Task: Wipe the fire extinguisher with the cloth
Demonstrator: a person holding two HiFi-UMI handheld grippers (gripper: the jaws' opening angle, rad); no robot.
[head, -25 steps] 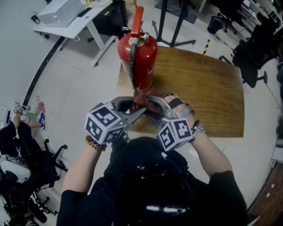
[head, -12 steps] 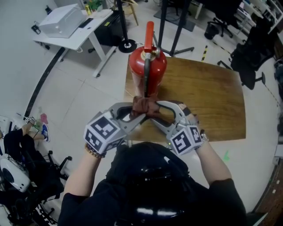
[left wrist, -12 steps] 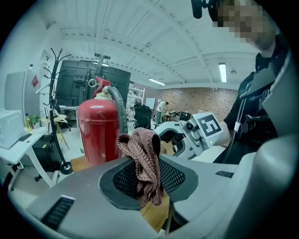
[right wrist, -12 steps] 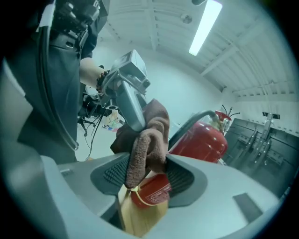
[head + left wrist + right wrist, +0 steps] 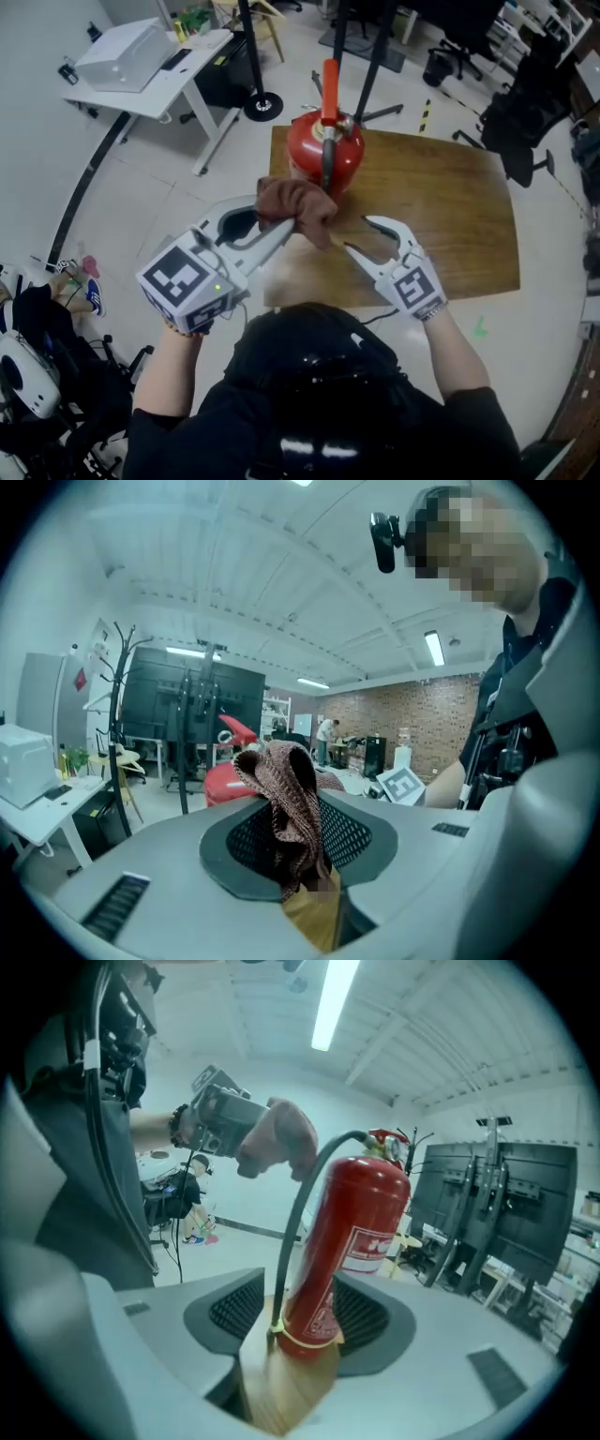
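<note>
Change: a second ago both grippers met on the cloth, low in front of the fire extinguisher (image 5: 323, 155). Now the left gripper (image 5: 281, 230) has lifted the cloth (image 5: 295, 204) away by itself. The right gripper (image 5: 358, 234) has come off it and sits apart to the right.
Left gripper: clamped on the brown cloth, which stands bunched up out of the pads and droops over the jaw tips.
Right gripper: its jaws have just been opening and now gape wide with nothing gripped. Its own view looks between them at the extinguisher's red body, which stands beyond them, untouched.
Cloth and extinguisher: the cloth hangs in front of the cylinder's upper part, close to the black hose (image 5: 325, 176). Whether it touches the hose, I can't tell.
Fire extinguisher: upright on the wooden tabletop (image 5: 450, 216), near its far left corner, with the hose running down the side facing the person and the red lever (image 5: 329, 80) on top.
Around: a white desk (image 5: 155, 80) stands off to the far left on the pale floor.
</note>
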